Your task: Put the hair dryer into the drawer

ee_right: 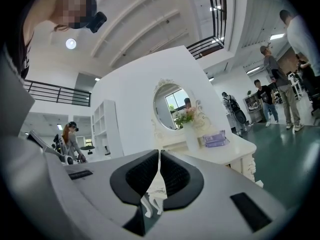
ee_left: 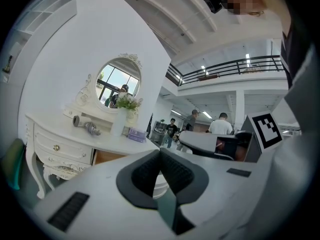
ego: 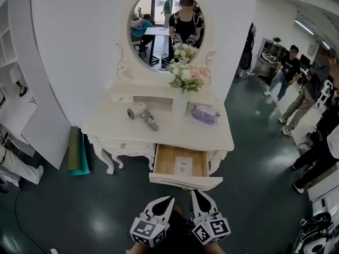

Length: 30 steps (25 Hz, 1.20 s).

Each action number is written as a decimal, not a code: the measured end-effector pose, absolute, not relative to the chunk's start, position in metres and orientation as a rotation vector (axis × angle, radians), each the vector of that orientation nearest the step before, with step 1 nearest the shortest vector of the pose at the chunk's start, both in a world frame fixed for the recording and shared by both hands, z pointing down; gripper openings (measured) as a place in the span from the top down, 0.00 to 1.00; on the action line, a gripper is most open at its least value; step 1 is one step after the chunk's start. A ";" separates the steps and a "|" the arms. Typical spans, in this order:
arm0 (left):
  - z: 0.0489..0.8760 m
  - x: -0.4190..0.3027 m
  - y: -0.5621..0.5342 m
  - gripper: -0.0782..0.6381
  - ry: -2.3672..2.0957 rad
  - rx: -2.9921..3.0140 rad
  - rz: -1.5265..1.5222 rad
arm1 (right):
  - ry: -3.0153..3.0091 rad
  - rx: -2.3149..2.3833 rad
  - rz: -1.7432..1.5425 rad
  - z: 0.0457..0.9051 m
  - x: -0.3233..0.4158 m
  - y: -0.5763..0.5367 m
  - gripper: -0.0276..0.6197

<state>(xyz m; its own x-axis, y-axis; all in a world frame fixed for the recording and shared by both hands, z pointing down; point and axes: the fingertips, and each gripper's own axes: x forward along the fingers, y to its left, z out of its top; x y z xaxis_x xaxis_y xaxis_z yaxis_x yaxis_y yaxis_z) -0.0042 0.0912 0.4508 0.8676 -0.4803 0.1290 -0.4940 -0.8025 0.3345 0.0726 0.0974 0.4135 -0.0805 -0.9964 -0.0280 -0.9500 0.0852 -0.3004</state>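
The hair dryer [ego: 142, 115] lay on the white dressing table [ego: 106, 125], left of centre and well beyond both tools. Below it the drawer [ego: 183, 165] stood pulled out, with a paper sheet inside that I saw only from the head view. A purple pack [ego: 205, 114] and flowers [ego: 185, 70] sat to the right, under the round mirror [ego: 167, 28]. My left gripper [ego: 161, 205] and right gripper [ego: 201, 202] hung near me over the dark green floor [ego: 254, 142], jaws pressed together, empty. The right gripper view missed the dryer; the left gripper view showed it.
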 end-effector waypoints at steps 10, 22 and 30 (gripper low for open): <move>0.460 0.016 0.038 0.87 -0.775 2.652 0.068 | 2.088 -1.974 -0.333 0.410 0.120 0.052 0.90; 0.467 0.059 -0.045 0.87 -0.851 2.610 0.104 | 2.124 -1.940 -0.442 0.427 0.166 -0.029 0.90; 0.468 0.083 -0.076 0.87 -0.888 2.603 0.130 | 2.151 -1.894 -0.505 0.432 0.187 -0.064 0.90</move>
